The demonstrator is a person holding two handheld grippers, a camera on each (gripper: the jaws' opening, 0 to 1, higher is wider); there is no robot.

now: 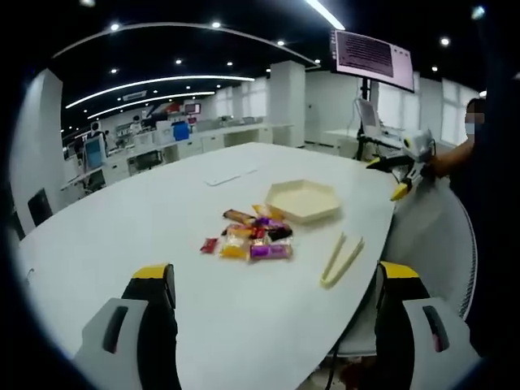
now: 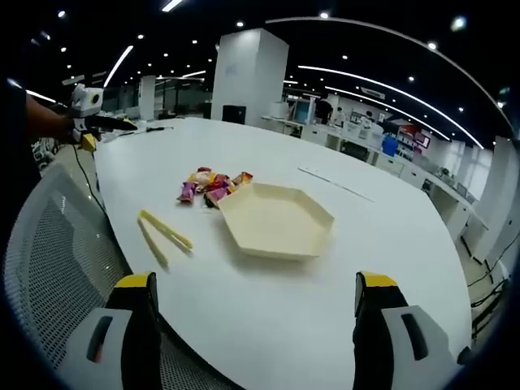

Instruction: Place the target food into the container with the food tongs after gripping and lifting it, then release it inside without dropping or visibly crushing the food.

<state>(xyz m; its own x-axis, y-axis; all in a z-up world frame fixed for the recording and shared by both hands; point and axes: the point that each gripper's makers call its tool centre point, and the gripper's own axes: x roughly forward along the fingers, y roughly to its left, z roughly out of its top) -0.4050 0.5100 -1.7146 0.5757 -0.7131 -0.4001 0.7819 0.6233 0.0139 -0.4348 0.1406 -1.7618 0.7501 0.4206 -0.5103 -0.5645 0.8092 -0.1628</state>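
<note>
Left gripper (image 1: 272,321): jaws spread wide, holding nothing, raised above the near edge of the large white oval bench (image 1: 122,236).
Right gripper (image 2: 256,325): jaws wide apart and empty, above the bench (image 2: 390,227) edge on the opposite side; it also shows at the far right of the left gripper view (image 1: 402,175), held in a person's hand.
Target food: a loose heap of small wrapped snack packets in red, orange, purple and brown (image 1: 253,236), lying on the bench just beside the tray; in the right gripper view the heap (image 2: 210,185) touches the tray's far left corner.
Container: shallow cream hexagonal tray (image 1: 303,200), nothing in it (image 2: 276,221).
Tongs: pale yellow plastic food tongs (image 1: 341,260) flat on the bench near its edge, apart from both tray and snacks, arms splayed (image 2: 162,234).
Between grippers and food: bare bench top only.
Surroundings: a white mesh chair back (image 2: 57,252) against the bench edge; a wall-mounted screen (image 1: 371,57); rows of office desks (image 1: 162,146) and a white square pillar (image 2: 248,77) behind.
</note>
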